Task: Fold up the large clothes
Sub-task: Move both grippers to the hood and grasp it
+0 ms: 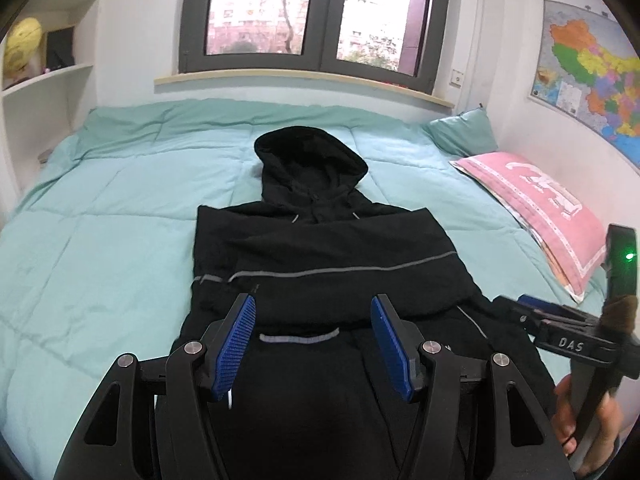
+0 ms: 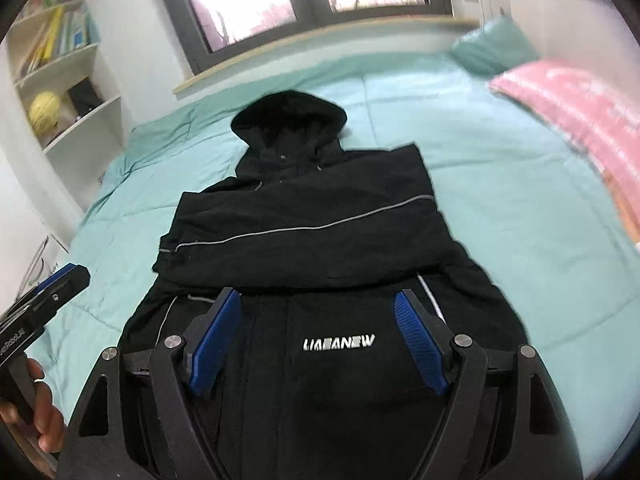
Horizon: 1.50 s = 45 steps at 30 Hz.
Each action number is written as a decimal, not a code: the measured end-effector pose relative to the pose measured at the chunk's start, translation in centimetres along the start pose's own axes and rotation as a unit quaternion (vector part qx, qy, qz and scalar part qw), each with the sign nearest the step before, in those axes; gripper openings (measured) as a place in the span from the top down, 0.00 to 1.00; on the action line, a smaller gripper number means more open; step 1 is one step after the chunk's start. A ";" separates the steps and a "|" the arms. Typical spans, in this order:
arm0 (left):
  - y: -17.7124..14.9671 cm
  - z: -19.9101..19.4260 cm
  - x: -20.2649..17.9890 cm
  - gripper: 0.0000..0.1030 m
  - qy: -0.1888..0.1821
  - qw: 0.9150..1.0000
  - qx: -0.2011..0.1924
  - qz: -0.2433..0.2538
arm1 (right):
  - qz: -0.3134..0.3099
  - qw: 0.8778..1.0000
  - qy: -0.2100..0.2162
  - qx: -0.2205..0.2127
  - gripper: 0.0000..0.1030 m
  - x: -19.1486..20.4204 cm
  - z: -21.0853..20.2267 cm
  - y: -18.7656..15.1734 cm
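Two hand-held grippers over one black hooded jacket [image 1: 320, 248] on a bed with a teal quilt [image 1: 120, 208].

Item 1, left gripper [image 1: 313, 344]: blue ribbed pads spread wide apart, nothing between them; jaws hover above the lower part of the jacket, which fills the space ahead and beneath. A short grey loop of trim lies just ahead, between the two fingers.

Item 2, right gripper [image 2: 320, 340]: blue pads likewise parted and holding nothing; positioned over the jacket hem area, with white lettering on the fabric between its fingers. View slightly blurred toward the right edge.

Item 3, jacket: laid flat, lengthwise ahead of both grippers, hood [image 2: 290, 120] at the far end toward the window [image 1: 312, 12]. Sleeves folded across the chest, forming a broad band with a thin grey piping line running side to side.

Item 4, each gripper seen from the other: right unit, held by a hand, appears at the right of the left gripper's view, beside the jacket edge; left unit appears at the left of the right gripper's view, over the quilt.

Item 5, surroundings: pink pillow [image 1: 552, 216] to the far right, teal pillow [image 1: 464, 132] beyond it, wall map [image 1: 592, 80] above, white shelves [image 1: 48, 80] to the far left
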<state>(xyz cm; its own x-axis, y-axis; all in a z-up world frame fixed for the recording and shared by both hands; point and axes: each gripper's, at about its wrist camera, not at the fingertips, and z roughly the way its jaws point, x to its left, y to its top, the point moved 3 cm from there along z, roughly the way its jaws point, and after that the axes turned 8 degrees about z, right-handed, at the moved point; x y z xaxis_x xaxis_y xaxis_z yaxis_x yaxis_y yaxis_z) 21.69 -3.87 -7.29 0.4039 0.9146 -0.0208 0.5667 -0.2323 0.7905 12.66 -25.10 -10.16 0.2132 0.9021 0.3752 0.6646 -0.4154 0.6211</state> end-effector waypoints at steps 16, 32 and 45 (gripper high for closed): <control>16.1 9.3 6.7 0.40 -0.005 0.997 0.064 -0.050 | -0.030 0.995 -0.036 0.085 0.34 2.5 7.4 15.8; 26.6 16.7 11.5 0.40 0.006 0.992 0.110 -0.063 | 0.023 0.994 -0.022 0.100 0.37 4.2 12.1 29.8; 24.9 38.5 13.9 0.40 -0.016 0.983 0.174 -0.064 | 0.012 0.984 -0.041 0.170 0.37 0.7 32.7 31.1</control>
<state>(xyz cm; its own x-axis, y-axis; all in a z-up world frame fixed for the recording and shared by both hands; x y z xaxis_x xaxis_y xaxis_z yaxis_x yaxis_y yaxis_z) 69.06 -9.68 -11.43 0.3336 0.9337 -0.1301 0.8230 -0.2211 0.5232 56.92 -33.61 -13.08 0.2791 0.9050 0.3211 0.8575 -0.3853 0.3408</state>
